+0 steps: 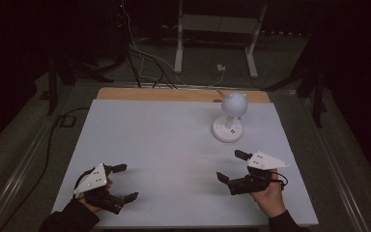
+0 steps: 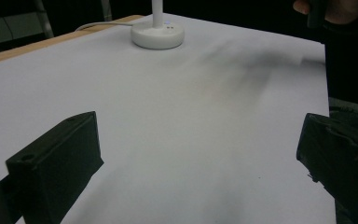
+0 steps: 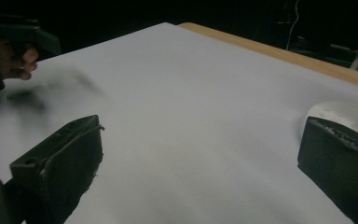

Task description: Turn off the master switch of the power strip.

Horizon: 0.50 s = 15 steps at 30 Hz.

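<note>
A small white lamp (image 1: pixel 231 117) with a round base and a ball-shaped head stands at the back right of the white table (image 1: pixel 174 145). Its base (image 2: pixel 157 35) shows far ahead in the left gripper view, and part of the base (image 3: pixel 340 112) sits behind the right-hand jaw in the right gripper view. My left gripper (image 1: pixel 125 182) rests at the front left, open, with nothing between its jaws. My right gripper (image 1: pixel 233 166) is at the front right, open and empty, a short way in front of the lamp.
A wooden strip (image 1: pixel 174 94) runs along the table's far edge. Behind it stand a white frame on legs (image 1: pixel 217 34) and loose cables (image 1: pixel 145 63) on the floor. The other hand (image 3: pixel 14 51) shows far left in the right gripper view.
</note>
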Motion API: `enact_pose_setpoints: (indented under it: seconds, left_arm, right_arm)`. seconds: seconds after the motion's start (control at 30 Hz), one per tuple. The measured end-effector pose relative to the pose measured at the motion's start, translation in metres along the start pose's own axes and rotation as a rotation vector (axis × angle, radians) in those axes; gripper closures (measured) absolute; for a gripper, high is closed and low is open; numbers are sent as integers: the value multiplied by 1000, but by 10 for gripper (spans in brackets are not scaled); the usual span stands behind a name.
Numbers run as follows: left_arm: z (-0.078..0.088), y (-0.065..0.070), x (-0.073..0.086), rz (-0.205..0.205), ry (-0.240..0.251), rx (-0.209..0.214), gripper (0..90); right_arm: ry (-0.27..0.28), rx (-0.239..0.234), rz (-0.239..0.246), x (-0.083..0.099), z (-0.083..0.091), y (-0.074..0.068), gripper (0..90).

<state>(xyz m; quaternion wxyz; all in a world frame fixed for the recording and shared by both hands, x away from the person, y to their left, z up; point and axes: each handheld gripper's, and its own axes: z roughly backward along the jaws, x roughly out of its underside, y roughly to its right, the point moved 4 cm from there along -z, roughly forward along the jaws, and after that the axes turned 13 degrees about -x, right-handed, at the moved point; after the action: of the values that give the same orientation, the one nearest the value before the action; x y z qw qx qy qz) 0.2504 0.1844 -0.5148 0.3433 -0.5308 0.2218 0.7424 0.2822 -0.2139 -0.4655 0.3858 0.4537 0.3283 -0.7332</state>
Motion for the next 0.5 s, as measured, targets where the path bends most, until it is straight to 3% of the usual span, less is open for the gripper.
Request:
enact_pose_setpoints:
  seconds: [0.5]
  left_arm:
    - [0, 0, 0, 1, 5, -1, 3]
  right_arm:
    - [42, 48, -2, -17, 8, 25, 0]
